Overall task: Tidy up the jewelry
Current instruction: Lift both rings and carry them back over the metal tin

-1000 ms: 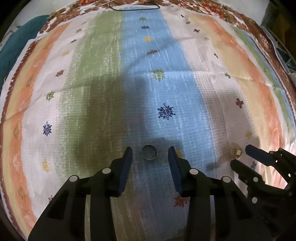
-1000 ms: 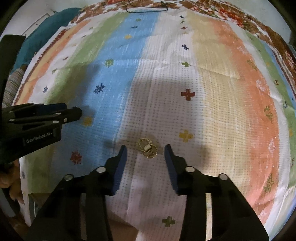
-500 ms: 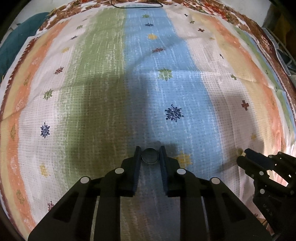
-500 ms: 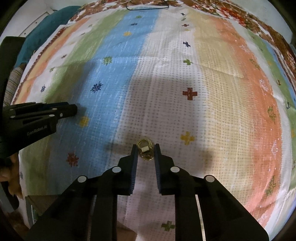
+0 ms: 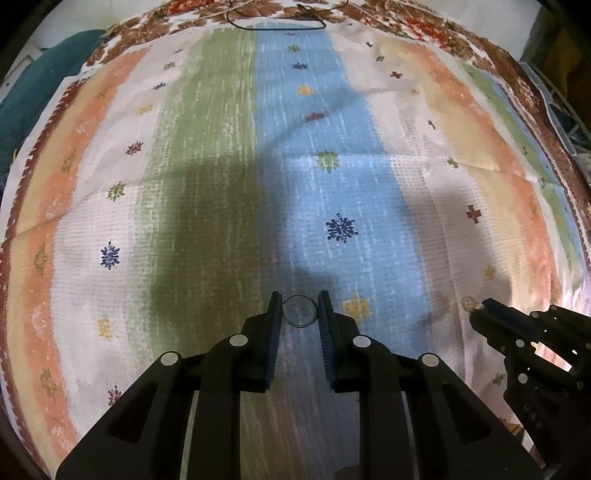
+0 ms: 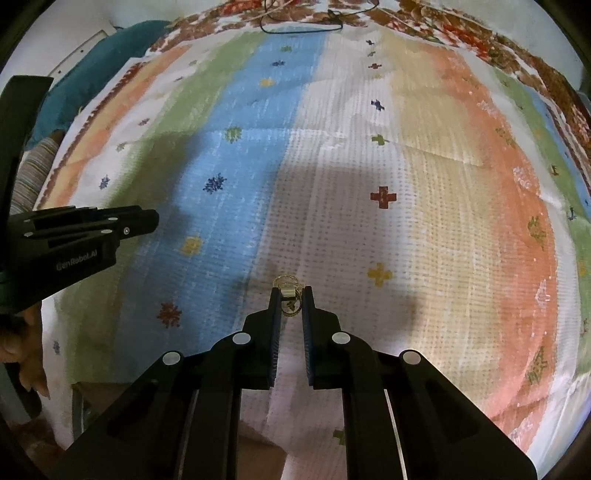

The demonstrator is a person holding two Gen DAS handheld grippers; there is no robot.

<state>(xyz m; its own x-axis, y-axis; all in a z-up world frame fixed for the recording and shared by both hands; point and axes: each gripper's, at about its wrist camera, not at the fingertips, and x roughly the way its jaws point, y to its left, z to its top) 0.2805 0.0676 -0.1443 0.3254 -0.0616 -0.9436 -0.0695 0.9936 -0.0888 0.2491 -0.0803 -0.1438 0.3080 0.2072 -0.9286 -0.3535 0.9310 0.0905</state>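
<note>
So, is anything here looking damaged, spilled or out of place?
Nothing stands out. The striped cloth lies flat with only fold creases. The left hand-held gripper pinches a plain ring, the right hand-held gripper a gold ring.

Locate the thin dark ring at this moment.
In the left wrist view the thin dark ring sits low and central, pinched between the left gripper fingertips over the striped cloth, just left of a yellow motif.

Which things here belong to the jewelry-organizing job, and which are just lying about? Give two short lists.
Part of the job:
- thin ring, pinched by the left gripper
- gold trinket, pinched by the right gripper

Just lying about:
- striped cloth
- black cord at its far edge
- teal fabric
</note>
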